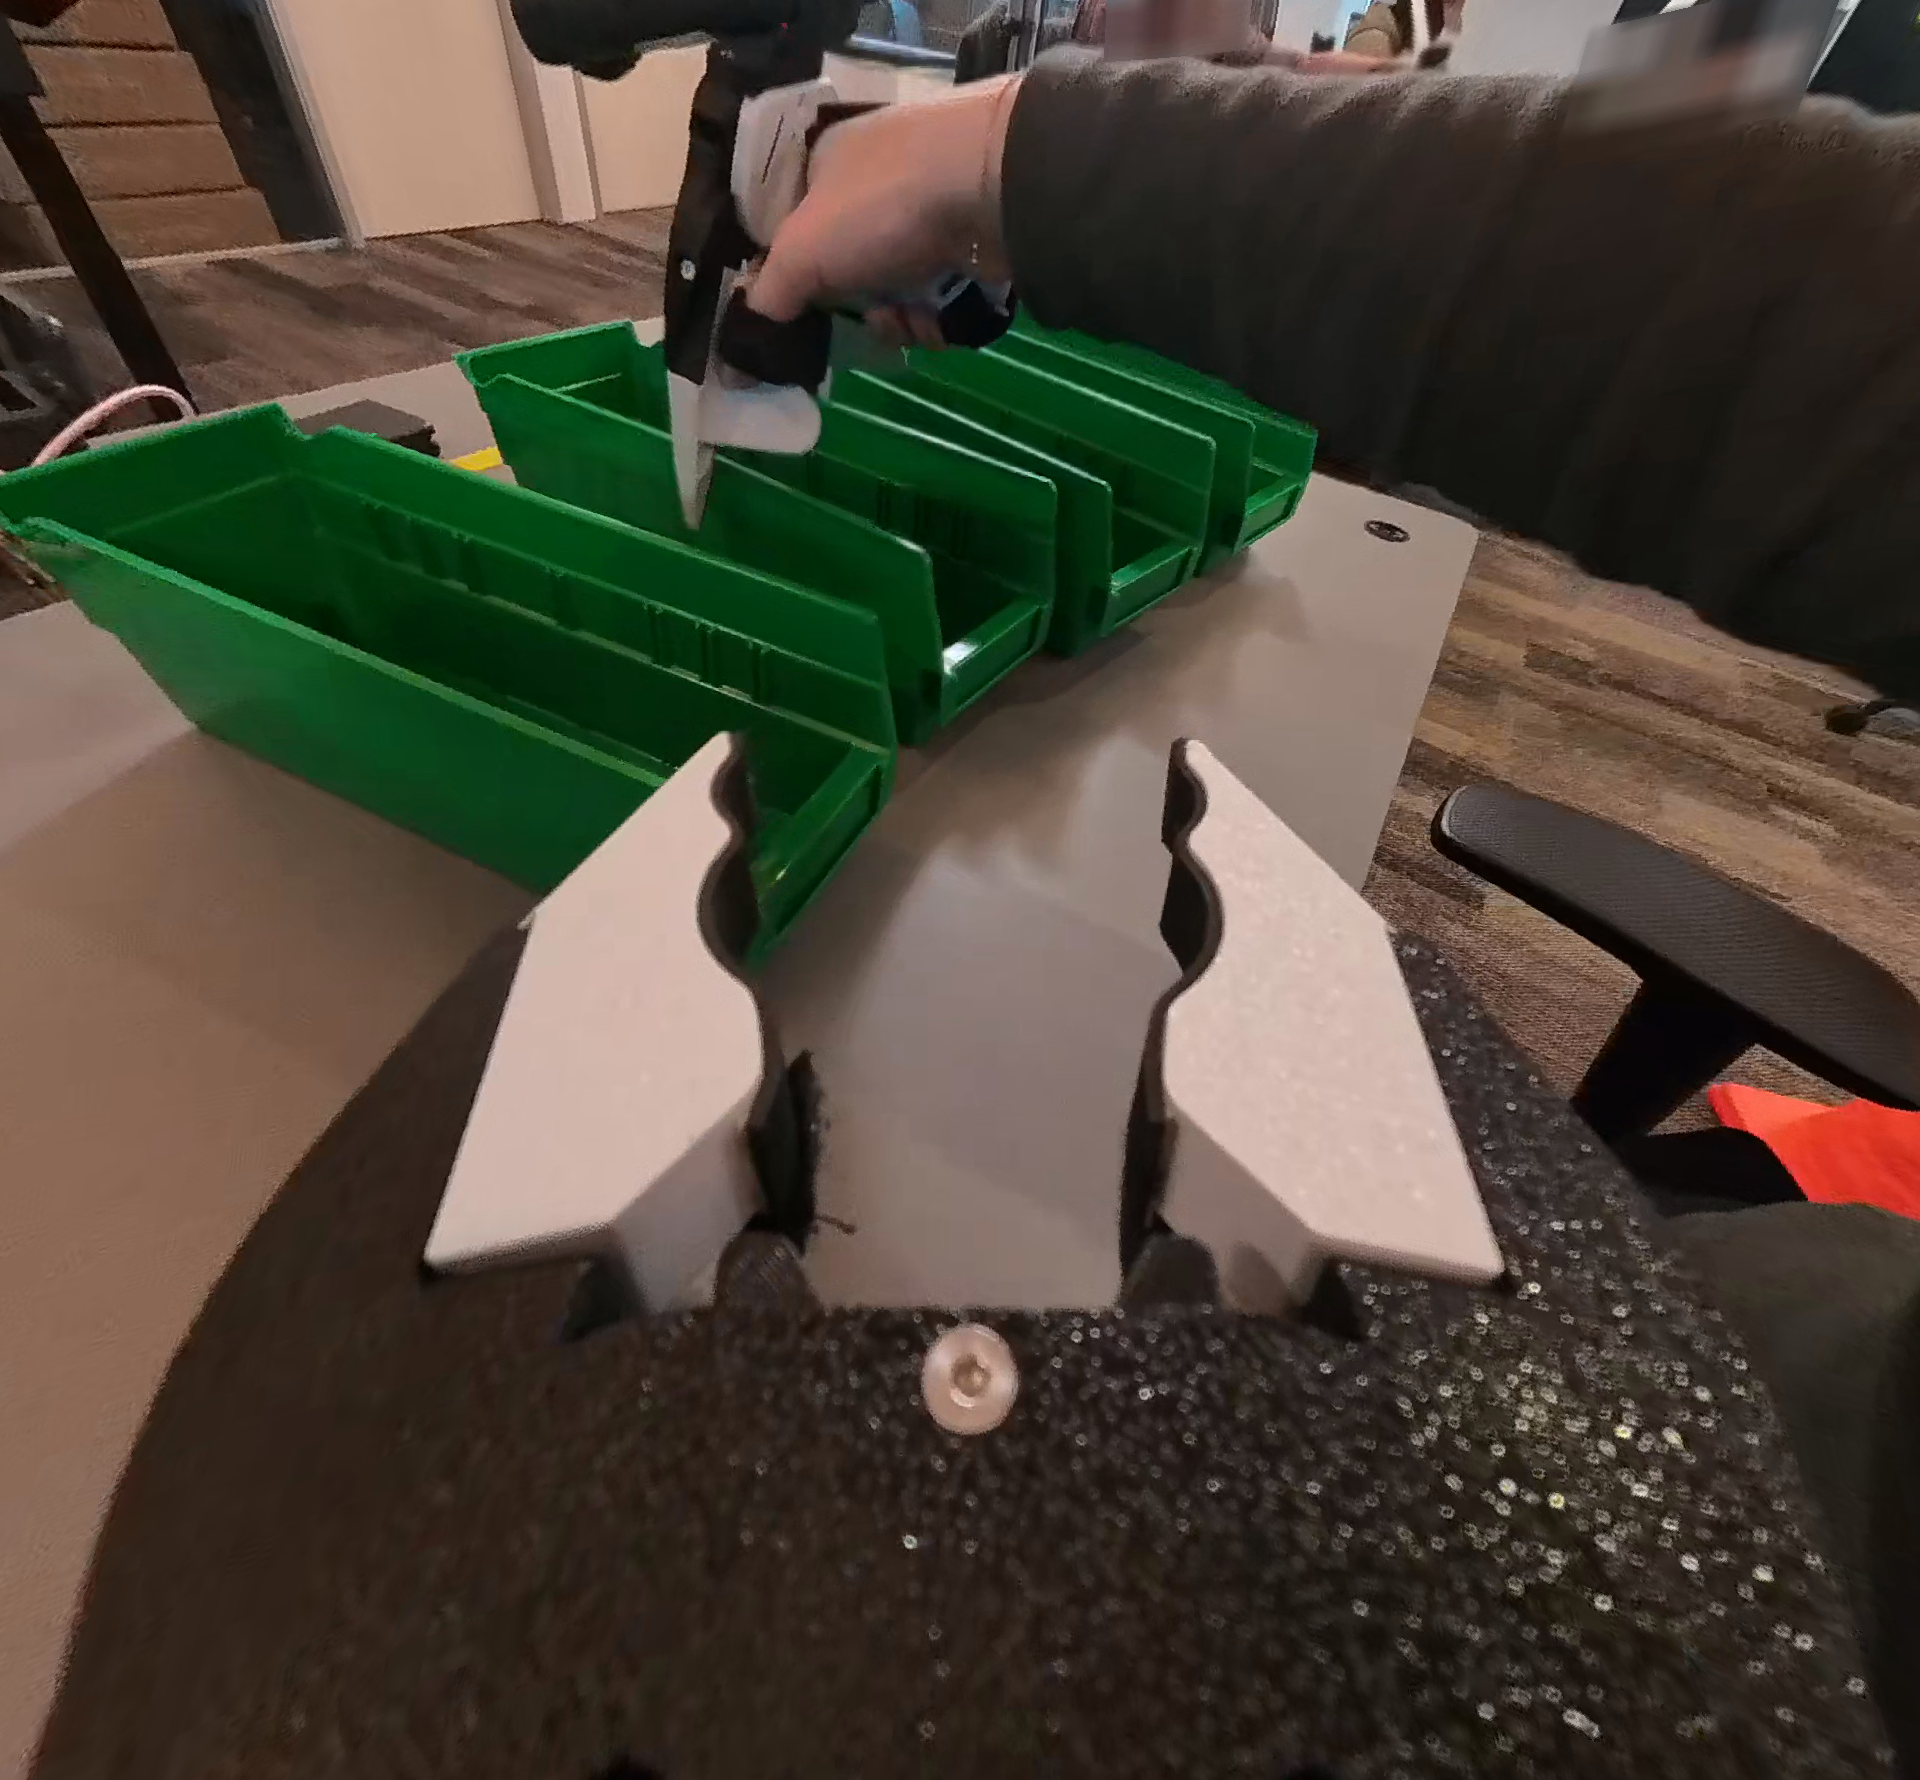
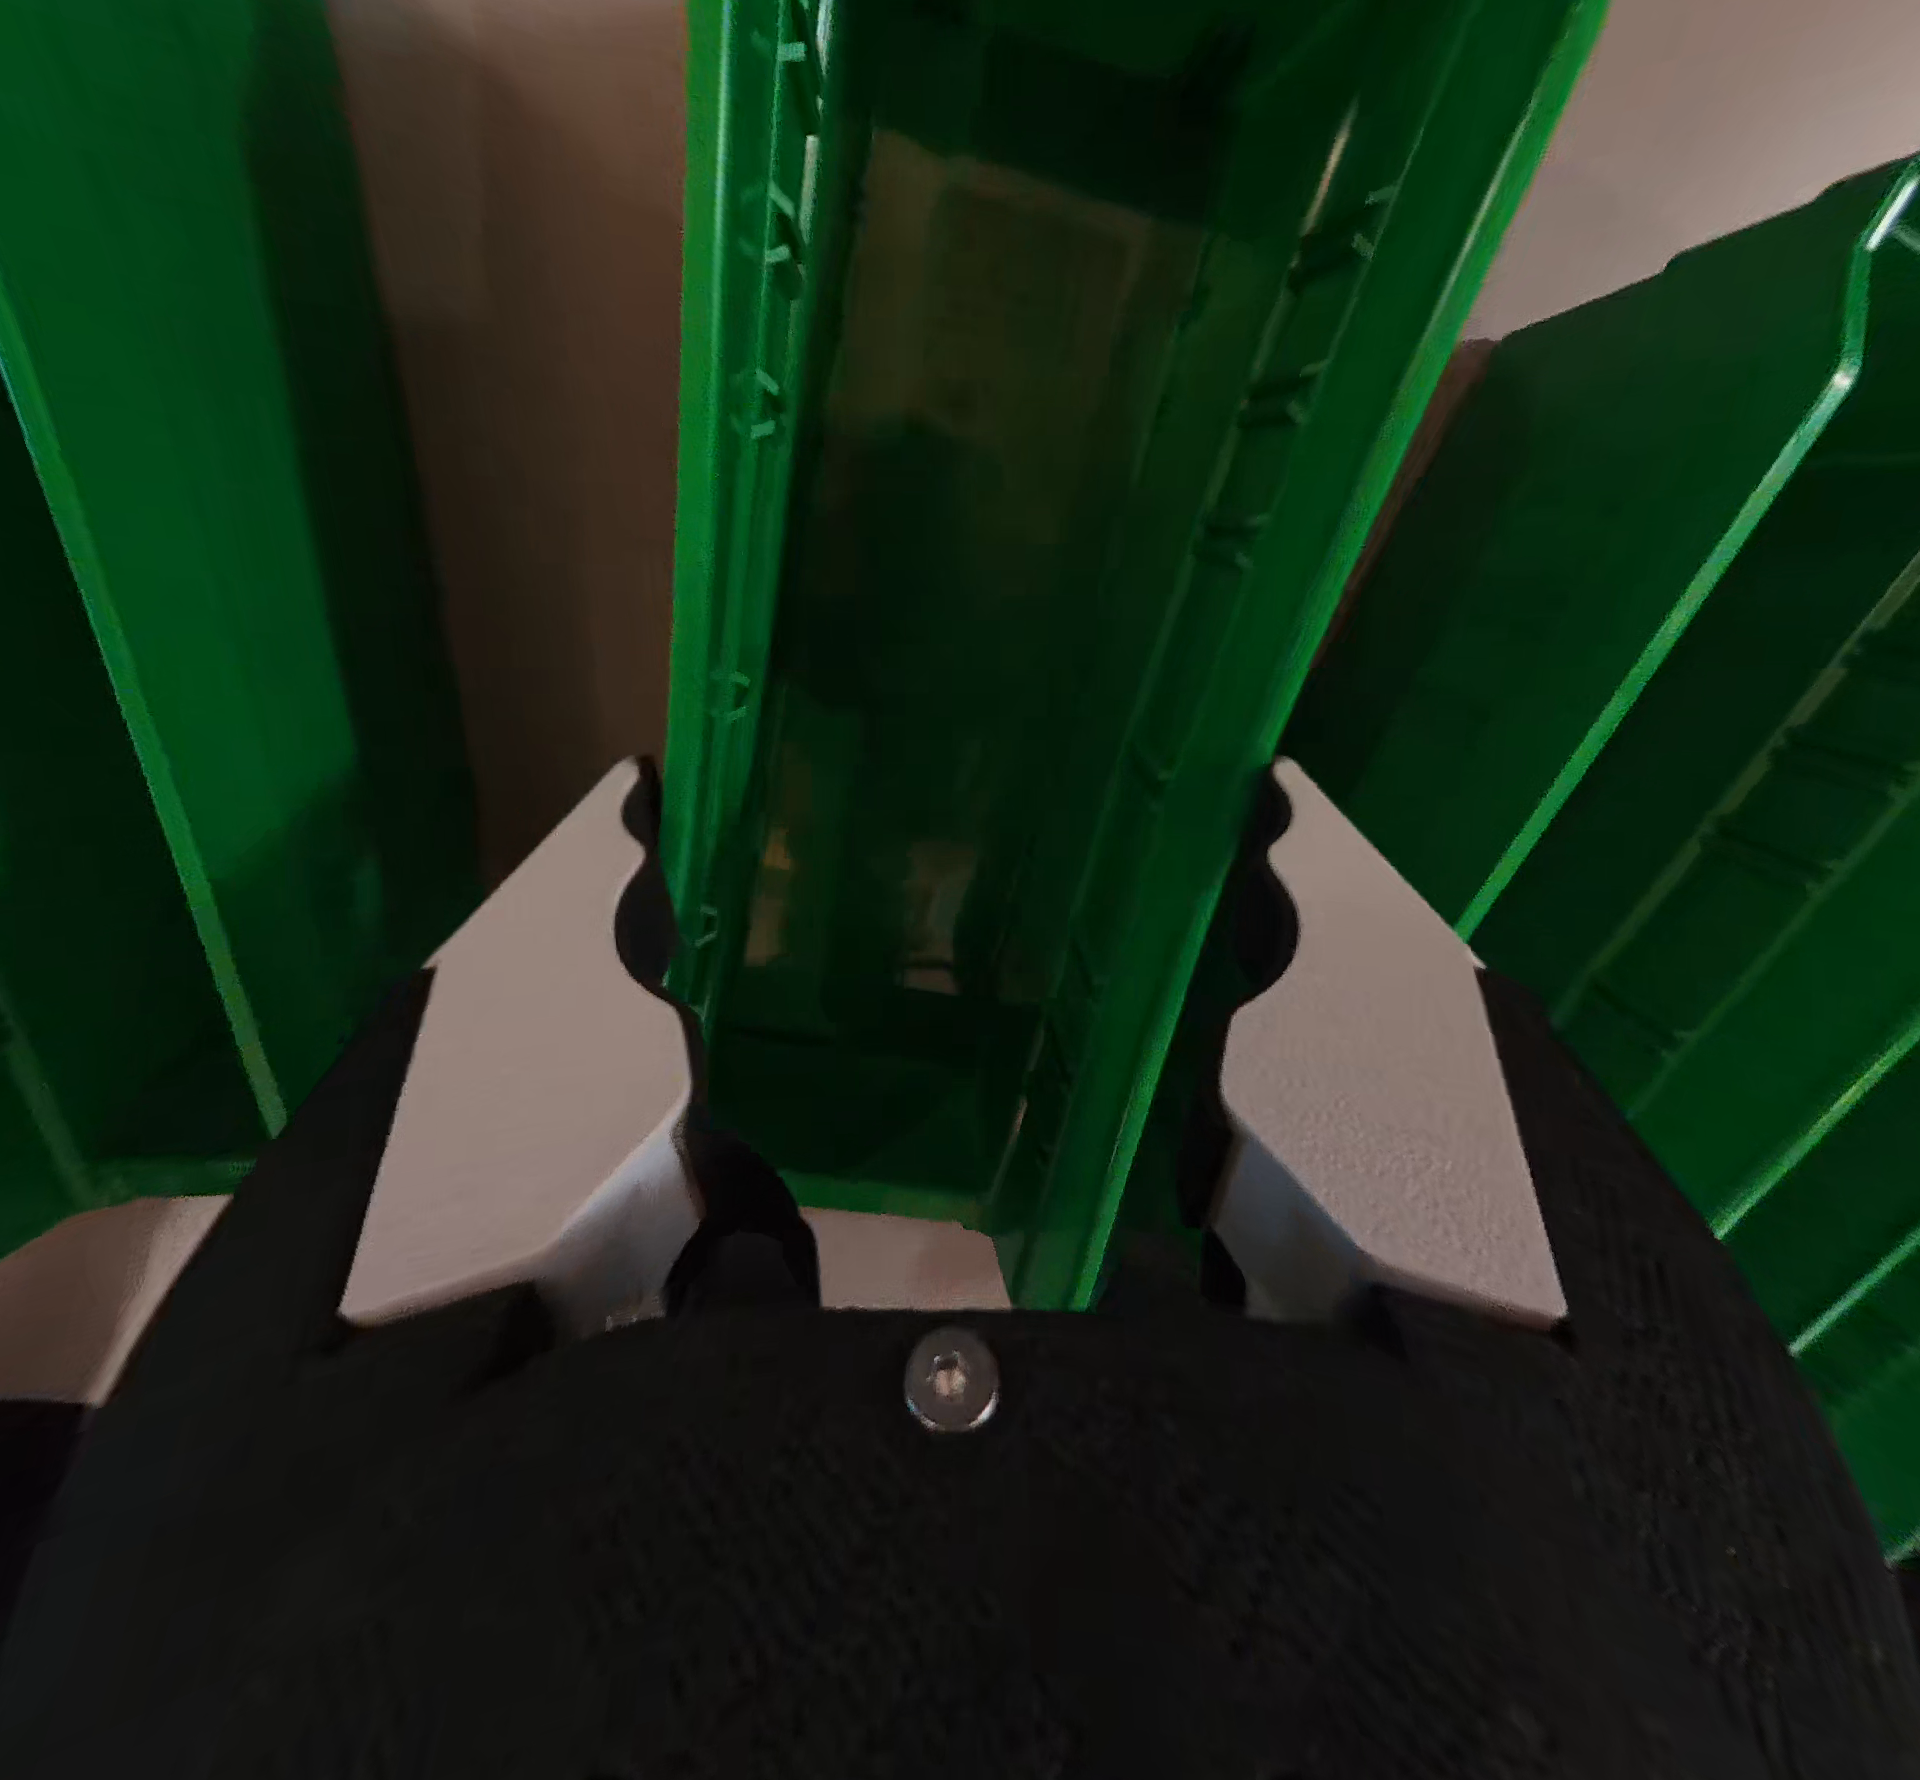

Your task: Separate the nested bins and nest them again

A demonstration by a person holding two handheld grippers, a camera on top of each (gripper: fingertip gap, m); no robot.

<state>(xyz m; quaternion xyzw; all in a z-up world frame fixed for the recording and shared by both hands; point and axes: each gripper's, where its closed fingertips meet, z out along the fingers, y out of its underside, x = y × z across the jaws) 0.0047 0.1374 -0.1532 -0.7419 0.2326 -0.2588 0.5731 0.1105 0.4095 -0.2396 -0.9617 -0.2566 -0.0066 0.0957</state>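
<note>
Straddling the middle green bin (image 2: pixel 997 525) at frame centre with fingers spread, the right gripper (image 2: pixel 961 899) looks poised to lift it, while the left gripper (image 1: pixel 961 889) waits open over bare table (image 1: pixel 1299 650).

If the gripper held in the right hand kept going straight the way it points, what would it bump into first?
Probably the green bin right below it. The right gripper is open and straddles that bin's end, so the bin's walls or floor come first; depth is hard to judge.
</note>
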